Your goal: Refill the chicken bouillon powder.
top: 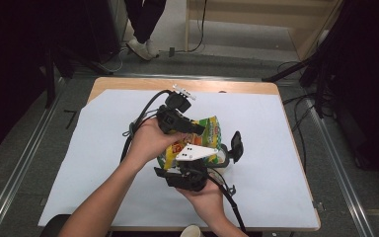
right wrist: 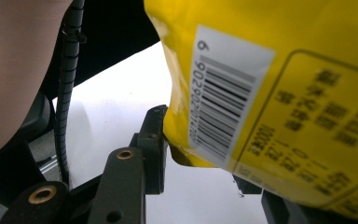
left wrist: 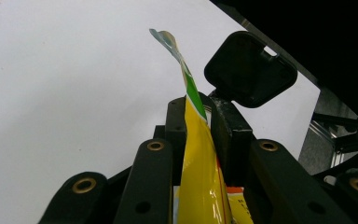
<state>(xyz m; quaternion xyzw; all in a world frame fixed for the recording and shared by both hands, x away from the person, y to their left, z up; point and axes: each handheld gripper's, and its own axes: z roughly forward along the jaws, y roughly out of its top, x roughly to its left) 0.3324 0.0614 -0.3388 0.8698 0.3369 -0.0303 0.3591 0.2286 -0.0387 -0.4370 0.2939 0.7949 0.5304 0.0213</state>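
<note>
The yellow snack bag (top: 202, 140) hung just above the white sheet (top: 271, 163) on the counter, between both grippers. The left gripper (left wrist: 198, 119) had its fingers pinched shut on the bag's edge; the right gripper (right wrist: 205, 163) had its fingers clamped across the bag's lower corner.

A wooden table (top: 128, 84) carries a white sheet (top: 266, 148) covering its top.

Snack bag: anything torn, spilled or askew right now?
Nothing spilled or torn that I can see. The snack bag is held off the white sheet between both tongs, left tongs clamped on its flattened edge. Its far corner curls slightly.
</note>
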